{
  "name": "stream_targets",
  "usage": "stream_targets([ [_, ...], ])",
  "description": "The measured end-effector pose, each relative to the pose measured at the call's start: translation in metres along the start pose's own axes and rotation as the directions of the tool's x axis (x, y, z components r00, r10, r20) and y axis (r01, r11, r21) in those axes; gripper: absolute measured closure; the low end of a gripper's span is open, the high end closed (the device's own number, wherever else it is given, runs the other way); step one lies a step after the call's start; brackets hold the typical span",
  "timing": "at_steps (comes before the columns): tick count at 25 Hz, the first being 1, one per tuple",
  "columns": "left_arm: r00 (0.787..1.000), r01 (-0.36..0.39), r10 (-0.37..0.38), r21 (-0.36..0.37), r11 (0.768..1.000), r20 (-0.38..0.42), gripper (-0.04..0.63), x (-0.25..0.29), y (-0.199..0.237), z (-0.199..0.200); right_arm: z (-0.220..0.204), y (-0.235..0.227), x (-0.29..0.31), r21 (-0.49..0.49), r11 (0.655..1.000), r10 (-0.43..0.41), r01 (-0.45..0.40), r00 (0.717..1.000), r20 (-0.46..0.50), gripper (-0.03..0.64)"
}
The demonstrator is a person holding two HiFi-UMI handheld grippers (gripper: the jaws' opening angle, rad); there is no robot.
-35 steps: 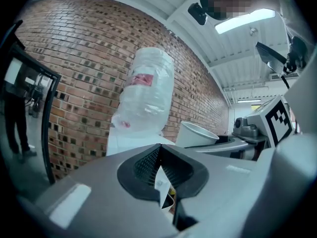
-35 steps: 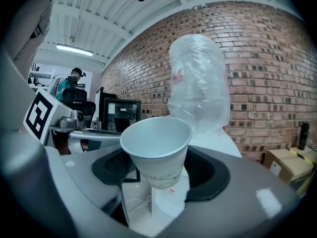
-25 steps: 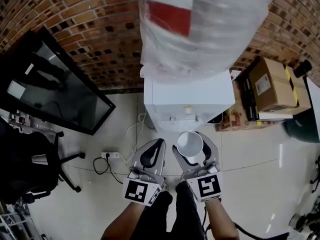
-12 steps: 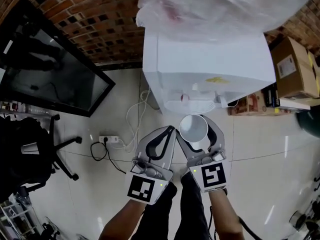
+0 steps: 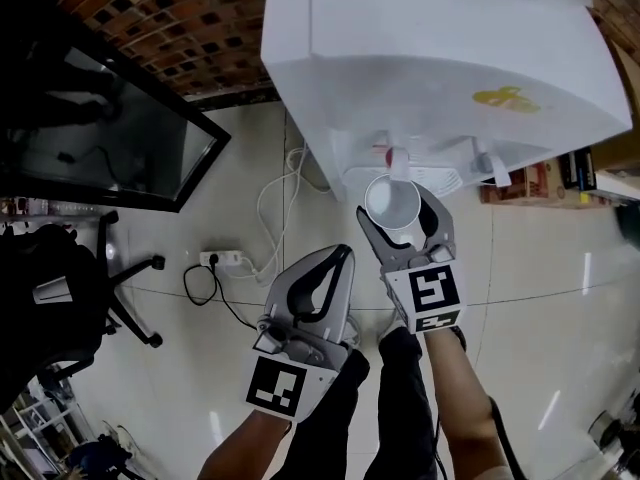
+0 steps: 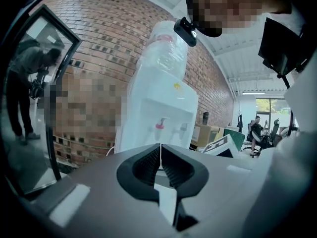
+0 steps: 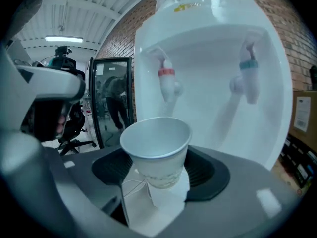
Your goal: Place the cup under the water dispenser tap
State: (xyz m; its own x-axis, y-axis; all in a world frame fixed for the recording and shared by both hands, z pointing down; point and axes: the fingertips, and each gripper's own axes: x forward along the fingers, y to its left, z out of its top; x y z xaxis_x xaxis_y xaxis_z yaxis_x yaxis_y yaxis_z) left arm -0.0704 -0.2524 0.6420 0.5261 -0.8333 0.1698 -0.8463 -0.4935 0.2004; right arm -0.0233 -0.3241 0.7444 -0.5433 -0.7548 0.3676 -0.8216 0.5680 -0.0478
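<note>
Landmark: the dispenser (image 5: 440, 48), a white floor-standing unit, is facing the person with its two taps set in a recess.
Cup, place: the cup (image 7: 156, 140) is sitting between the jaws of the right tongs (image 5: 396, 208), just in front of the dispenser's recess and not yet inside it.
Key relation: seen along the right tongs, the red tap (image 7: 167, 78) is hanging above the cup's rim and a little deeper into the recess; the blue tap (image 7: 247, 76) is standing well off to the right of it. From the head view the cup's mouth is lying just beside the red tap's spout, on the person's side of it.
Judgement: the cup is probably needing only a short push into the recess to come under the red tap.
Cup, axis: it is standing close to upright, mouth up, leaning slightly.
Right tongs: the jaws are standing wide and clamping on the cup's lower body, leaving the rim free.
Left tongs (image 6: 160, 155): the jaws are pressing together with nothing between them, and they are hanging back from the dispenser, farther out than the right pair.
Nearer hand: the right one.
Cup, look: a white paper cup, empty, tapering toward its foot, with a rolled rim and a faint printed band low on the wall.
</note>
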Motion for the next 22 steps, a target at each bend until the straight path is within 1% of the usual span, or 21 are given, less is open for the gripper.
stream_targets([
  [5, 0.999, 0.020, -0.020, -0.013, 1.000, -0.035, 0.595, -0.008, 0.000, -0.015, -0.022, -0.008, 0.025, 0.007, 1.000, -0.001, 0.002, 0.999, -0.037, 0.284],
  [9, 0.999, 0.016, -0.018, -0.039, 0.999, -0.052, 0.595, -0.007, 0.006, -0.022, -0.030, -0.008, 0.041, -0.010, 1.000, 0.012, -0.013, 0.998, -0.060, 0.284],
  [12, 0.998, 0.013, -0.016, -0.043, 0.999, -0.053, 0.595, -0.006, 0.009, -0.022, -0.035, -0.011, 0.049, -0.002, 1.000, 0.014, -0.014, 0.997, -0.070, 0.284],
  [18, 0.998, 0.021, -0.022, -0.029, 0.999, -0.062, 0.595, -0.004, 0.010, -0.022, -0.039, -0.017, 0.057, 0.021, 1.000, -0.004, 0.005, 0.999, -0.039, 0.282],
  [22, 0.998, 0.024, -0.026, -0.032, 0.999, -0.065, 0.595, 0.000, 0.008, -0.024, -0.046, -0.018, 0.061, 0.051, 0.999, 0.009, -0.006, 0.998, -0.060, 0.269],
])
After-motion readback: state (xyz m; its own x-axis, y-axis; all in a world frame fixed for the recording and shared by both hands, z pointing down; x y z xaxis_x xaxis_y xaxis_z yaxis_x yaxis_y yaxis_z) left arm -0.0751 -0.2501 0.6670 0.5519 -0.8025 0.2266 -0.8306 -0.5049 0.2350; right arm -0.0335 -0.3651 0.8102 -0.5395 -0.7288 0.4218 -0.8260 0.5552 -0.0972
